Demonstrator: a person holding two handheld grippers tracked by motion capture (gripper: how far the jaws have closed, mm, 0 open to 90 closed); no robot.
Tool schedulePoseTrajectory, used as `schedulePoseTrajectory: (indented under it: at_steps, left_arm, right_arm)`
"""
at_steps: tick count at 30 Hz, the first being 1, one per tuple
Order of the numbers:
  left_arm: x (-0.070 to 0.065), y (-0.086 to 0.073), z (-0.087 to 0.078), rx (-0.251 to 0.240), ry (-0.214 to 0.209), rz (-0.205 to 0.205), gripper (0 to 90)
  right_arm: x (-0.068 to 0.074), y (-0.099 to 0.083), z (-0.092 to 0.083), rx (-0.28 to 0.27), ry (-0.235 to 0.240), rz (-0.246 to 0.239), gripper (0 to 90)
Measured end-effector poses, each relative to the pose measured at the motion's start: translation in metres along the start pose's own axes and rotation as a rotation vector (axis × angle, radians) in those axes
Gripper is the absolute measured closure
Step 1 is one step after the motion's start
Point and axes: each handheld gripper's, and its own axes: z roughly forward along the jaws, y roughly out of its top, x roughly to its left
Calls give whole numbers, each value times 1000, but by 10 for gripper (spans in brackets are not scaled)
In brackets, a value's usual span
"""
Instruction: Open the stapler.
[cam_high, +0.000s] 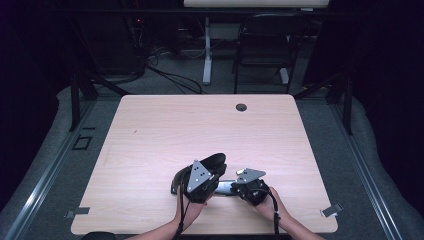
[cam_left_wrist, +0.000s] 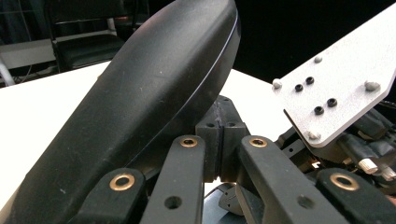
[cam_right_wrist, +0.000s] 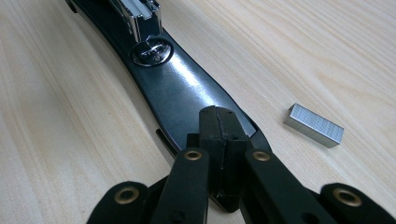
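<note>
high view puts one stapler (cam_high: 210, 177) on the near part of the wooden table (cam_high: 150, 130), opened up: its black top arm (cam_high: 212, 164) is swung up and back while its base (cam_high: 226, 187) lies flat on the wood. left gripper (cam_high: 202, 182) sits just left of the stapler, its jaws pressed together with nothing between them, tips under the raised top arm (cam_left_wrist: 154, 102). right gripper (cam_high: 239, 186) is at the stapler's right end, jaws also pressed together, tips resting down on the glossy base (cam_right_wrist: 187, 93).

one strip of staples (cam_right_wrist: 314, 125) lies on the wood just beside the base, apart from it. the steel magazine (cam_right_wrist: 137, 14) and the round anvil plate (cam_right_wrist: 152, 51) sit farther along the base from the right gripper.

the step looks like opening the stapler for loading. to do it well, keep the right tips pushing straight down so the base does not lift or skid, and let the left tips carry the arm up slowly about its hinge, not sideways. mind not to brush the staples away.

count: one stapler, one staple strip, two grippers, one table.
</note>
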Motion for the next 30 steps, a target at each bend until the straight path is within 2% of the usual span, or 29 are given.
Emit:
schedulePoseTrajectory:
  at_steps: [3, 7, 17, 30]
  left_arm:
    - [2, 2, -3, -1, 2, -11, 900]
    - [3, 4, -4, 16, -16, -42, 900]
    - [7, 10, -12, 26, -1, -65, 900]
    - [15, 16, -23, -6, 25, -76, 900]
  right_arm:
    - [0, 0, 0, 2, 1, 0, 900]
    - [1, 1, 0, 5, -2, -5, 900]
    - [1, 1, 0, 3, -2, -8, 900]
    - [1, 0, 1, -2, -4, -7, 900]
